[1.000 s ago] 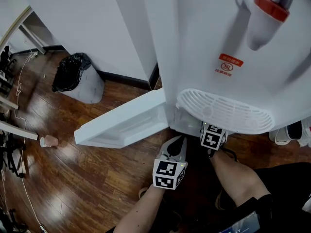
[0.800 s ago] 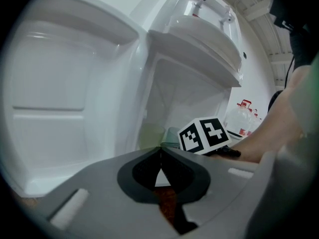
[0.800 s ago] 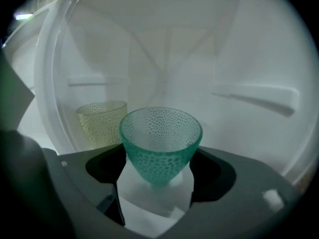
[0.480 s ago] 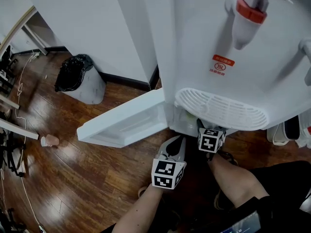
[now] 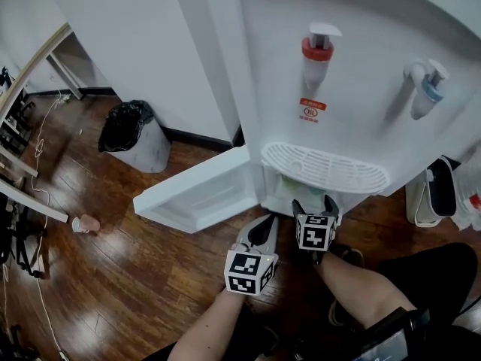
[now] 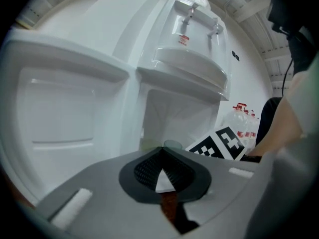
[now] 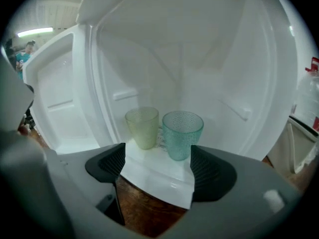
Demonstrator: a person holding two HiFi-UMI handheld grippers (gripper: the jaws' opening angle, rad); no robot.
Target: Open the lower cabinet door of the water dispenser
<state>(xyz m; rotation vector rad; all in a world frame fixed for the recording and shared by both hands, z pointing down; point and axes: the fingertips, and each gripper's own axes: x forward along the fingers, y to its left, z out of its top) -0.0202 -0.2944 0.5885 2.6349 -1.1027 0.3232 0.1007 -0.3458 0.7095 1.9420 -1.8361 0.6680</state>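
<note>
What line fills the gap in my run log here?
lower cabinet door: open, swung left | inside: yellowish cup, teal cup | left gripper: shut, empty | right gripper: open, just closing slightly, nothing between jaws

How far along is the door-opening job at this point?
Done: the door stands swung wide, showing two cups inside. In hand: nothing; the left gripper is shut and empty, and the right gripper, its jaws just closing slightly, is open and empty. Left: nothing that shows.

One red label [image 5: 312, 108], print illegible.
</note>
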